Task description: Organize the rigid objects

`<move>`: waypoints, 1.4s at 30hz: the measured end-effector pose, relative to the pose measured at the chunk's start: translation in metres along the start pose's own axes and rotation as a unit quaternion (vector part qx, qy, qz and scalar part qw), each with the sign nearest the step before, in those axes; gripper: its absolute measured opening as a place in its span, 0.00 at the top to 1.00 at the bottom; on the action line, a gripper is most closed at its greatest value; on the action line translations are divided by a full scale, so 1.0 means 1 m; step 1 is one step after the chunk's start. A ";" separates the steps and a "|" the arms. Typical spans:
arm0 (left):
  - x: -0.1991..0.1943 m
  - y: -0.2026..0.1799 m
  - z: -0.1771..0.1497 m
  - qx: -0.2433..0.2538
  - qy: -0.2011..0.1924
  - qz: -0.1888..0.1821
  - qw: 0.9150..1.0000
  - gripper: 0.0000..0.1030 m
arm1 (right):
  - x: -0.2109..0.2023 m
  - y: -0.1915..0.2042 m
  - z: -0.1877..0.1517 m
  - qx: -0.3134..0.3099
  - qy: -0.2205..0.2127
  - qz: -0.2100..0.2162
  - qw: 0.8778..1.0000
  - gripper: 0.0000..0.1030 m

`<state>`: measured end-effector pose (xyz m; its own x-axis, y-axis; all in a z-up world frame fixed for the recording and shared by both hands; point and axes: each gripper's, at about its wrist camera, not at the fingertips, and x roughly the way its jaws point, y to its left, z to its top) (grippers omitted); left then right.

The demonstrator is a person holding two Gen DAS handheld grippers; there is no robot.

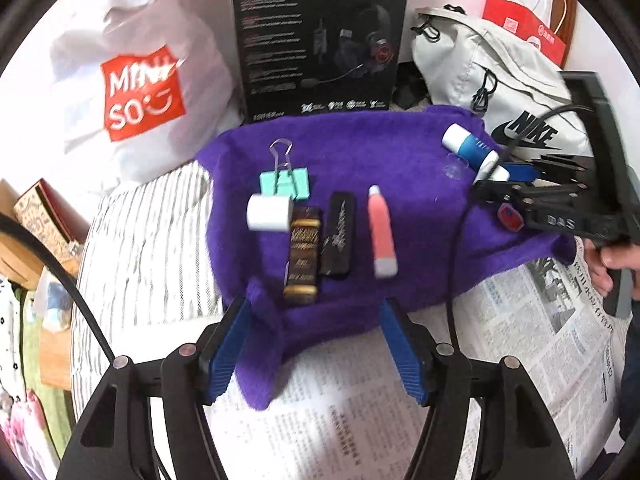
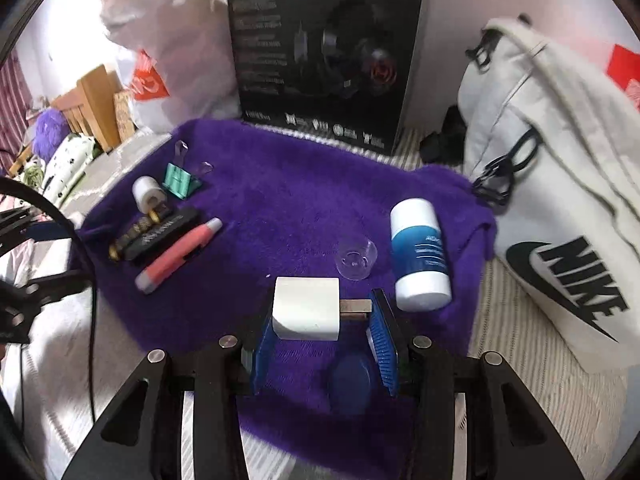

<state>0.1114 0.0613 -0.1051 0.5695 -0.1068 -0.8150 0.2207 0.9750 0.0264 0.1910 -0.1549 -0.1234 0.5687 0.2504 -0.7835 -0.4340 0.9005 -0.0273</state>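
Your right claw (image 2: pixel 320 340) clamps the white charger plug (image 2: pixel 306 308) by body and prong; it could twist loose. Left claw (image 1: pixel 316 354) stands apart, empty, over the purple cloth (image 1: pixel 360 152).

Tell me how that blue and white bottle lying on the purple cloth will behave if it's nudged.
The blue and white bottle lies on its side and looks cylindrical, so it would probably roll. The fuzzy purple cloth should slow it. It looks like smooth plastic, possibly slippery.
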 end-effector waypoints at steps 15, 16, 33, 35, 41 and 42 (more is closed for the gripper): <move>-0.005 -0.004 -0.012 -0.008 -0.002 -0.009 1.000 0.30 | 0.028 -0.006 -0.002 0.004 0.021 0.004 1.000 0.57; -0.005 -0.004 -0.012 -0.009 -0.002 -0.008 1.000 0.30 | 0.028 -0.007 -0.002 0.004 0.022 0.006 1.000 0.57; -0.044 -0.018 -0.026 -0.049 -0.029 0.004 0.998 0.10 | -0.076 0.007 -0.018 0.006 -0.042 -0.039 0.998 0.05; -0.050 -0.025 -0.024 -0.048 -0.036 0.003 0.998 0.09 | -0.084 0.008 -0.028 0.017 -0.029 -0.048 0.998 0.03; -0.069 -0.047 -0.016 -0.051 -0.051 0.007 0.997 0.05 | -0.120 0.006 -0.063 0.074 -0.034 -0.071 0.994 0.02; -0.072 -0.050 -0.015 -0.055 -0.053 0.007 0.997 0.05 | -0.127 0.006 -0.068 0.086 -0.041 -0.068 0.993 0.01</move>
<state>0.0475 0.0229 -0.0566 0.6535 -0.1079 -0.7492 0.1272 0.9914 -0.0319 0.0690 -0.2054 -0.0660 0.6717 0.1434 -0.7268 -0.2270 0.9737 -0.0176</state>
